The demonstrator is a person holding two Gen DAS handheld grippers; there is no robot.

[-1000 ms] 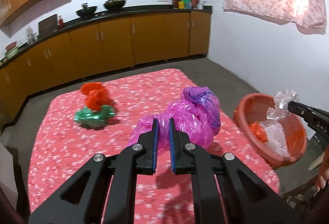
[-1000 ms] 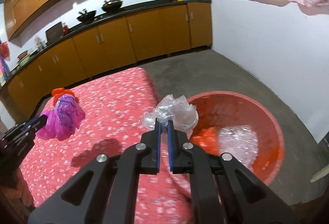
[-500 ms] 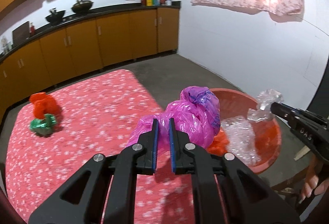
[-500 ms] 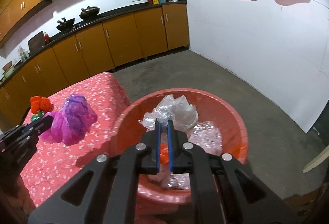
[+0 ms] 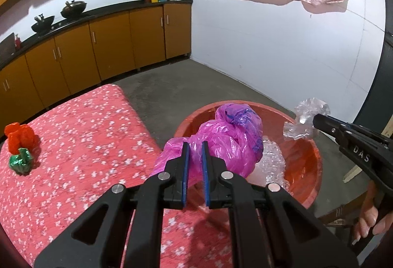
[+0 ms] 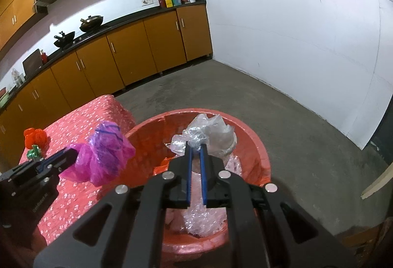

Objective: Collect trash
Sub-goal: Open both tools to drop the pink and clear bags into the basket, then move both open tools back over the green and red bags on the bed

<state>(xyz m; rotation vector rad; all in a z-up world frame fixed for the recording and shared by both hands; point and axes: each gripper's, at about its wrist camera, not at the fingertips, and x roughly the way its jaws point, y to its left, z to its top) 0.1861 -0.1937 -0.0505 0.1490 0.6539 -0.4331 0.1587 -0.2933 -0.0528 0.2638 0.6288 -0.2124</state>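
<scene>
**Plastic loads arrive over the tub**

Magenta film fills the near view: the left gripper (image 5: 195, 145) is pinched tight on the pink plastic bag (image 5: 221, 142), which a second ago hung above the flowered tablecloth (image 5: 81, 145) and now overhangs the near rim of the red tub (image 5: 316, 159). Beside it, the right gripper (image 6: 195, 147) is clamped on a crumpled clear plastic wad (image 6: 208, 132), carried from the tub's edge to above its middle. Both loads look ready for release onto the clear wrap already inside the tub. Farther from the tub, on the cloth, the orange bag (image 5: 19, 136) and green wrapper (image 5: 21, 162) are still to collect.
</scene>
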